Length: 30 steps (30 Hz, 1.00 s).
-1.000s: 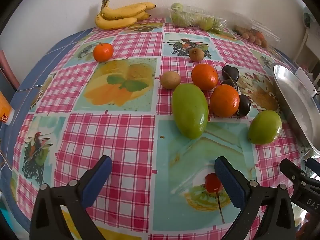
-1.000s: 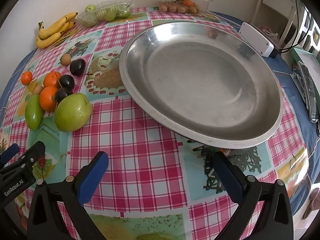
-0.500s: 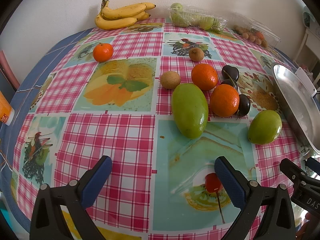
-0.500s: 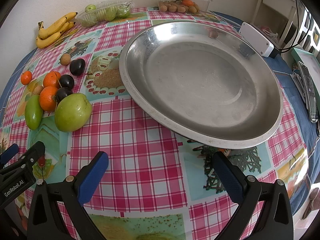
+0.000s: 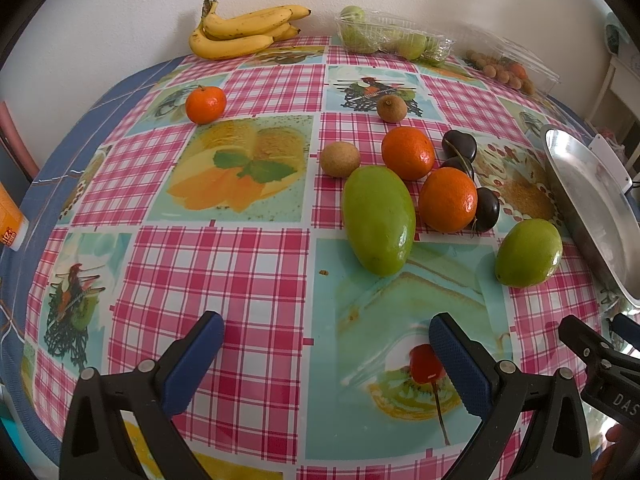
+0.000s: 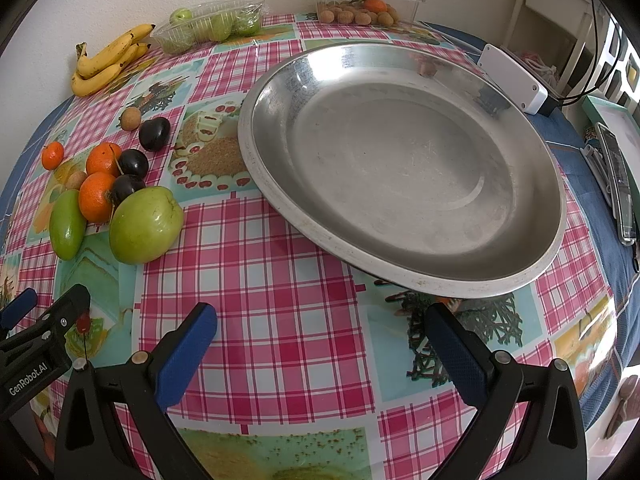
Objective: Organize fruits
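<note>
Both grippers hover low over the counter [image 5: 248, 264], which is covered by a pink-checked cloth with printed fruit panels. The left gripper [image 5: 326, 344] has its blue-padded fingers [image 5: 192, 356] spread wide and released, grasping nothing; the right gripper [image 6: 320, 340] likewise holds its fingers [image 6: 454, 354] apart and empty, just in front of the metal dish [image 6: 472, 280]. The loose fruit lies in a cluster between the left gripper and the dish: a long green mango [image 5: 378, 220] touching two oranges [image 5: 448, 200], with dark plums [image 5: 486, 210] tucked behind them, a round green fruit [image 5: 528, 252] lying just beside the dish rim, and two small brown fruits [image 5: 340, 159] on the far side. A small mandarin [image 5: 205, 104] sits well apart to the left. Along the wall at the far edge lie a bunch of bananas [image 5: 244, 32] and two clear plastic boxes [image 6: 366, 2] containing green and small brown fruit. A white device [image 6: 514, 78] rests beyond the dish.
</note>
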Motion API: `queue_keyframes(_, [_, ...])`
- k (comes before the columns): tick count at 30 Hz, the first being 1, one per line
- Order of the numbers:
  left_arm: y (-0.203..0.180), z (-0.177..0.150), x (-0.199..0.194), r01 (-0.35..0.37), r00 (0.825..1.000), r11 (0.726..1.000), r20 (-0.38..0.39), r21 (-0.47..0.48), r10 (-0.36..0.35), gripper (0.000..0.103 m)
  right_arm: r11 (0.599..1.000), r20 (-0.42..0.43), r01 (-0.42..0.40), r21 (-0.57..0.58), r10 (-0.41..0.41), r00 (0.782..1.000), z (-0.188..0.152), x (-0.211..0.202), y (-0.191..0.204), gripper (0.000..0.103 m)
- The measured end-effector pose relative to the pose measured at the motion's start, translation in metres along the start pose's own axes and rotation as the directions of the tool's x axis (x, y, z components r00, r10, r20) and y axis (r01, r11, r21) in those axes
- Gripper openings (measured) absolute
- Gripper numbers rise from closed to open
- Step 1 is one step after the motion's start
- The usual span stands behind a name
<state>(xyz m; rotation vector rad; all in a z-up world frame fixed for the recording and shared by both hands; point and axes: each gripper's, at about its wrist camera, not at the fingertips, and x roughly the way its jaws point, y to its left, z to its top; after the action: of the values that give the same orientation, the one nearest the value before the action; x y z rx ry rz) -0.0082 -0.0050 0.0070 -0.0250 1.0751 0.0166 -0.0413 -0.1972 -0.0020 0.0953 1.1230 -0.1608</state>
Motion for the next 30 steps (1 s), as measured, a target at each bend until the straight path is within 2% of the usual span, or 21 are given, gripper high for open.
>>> queue_keyframes(30, [0.0002,-0.0003,0.0022,0.003,1.0,1.0,0.002,0.009,-0.003,0.103,1.0,0.001,0.0,-0.001,0.0,1.0,-0.0005,-0.0006,-0.0003,0.103])
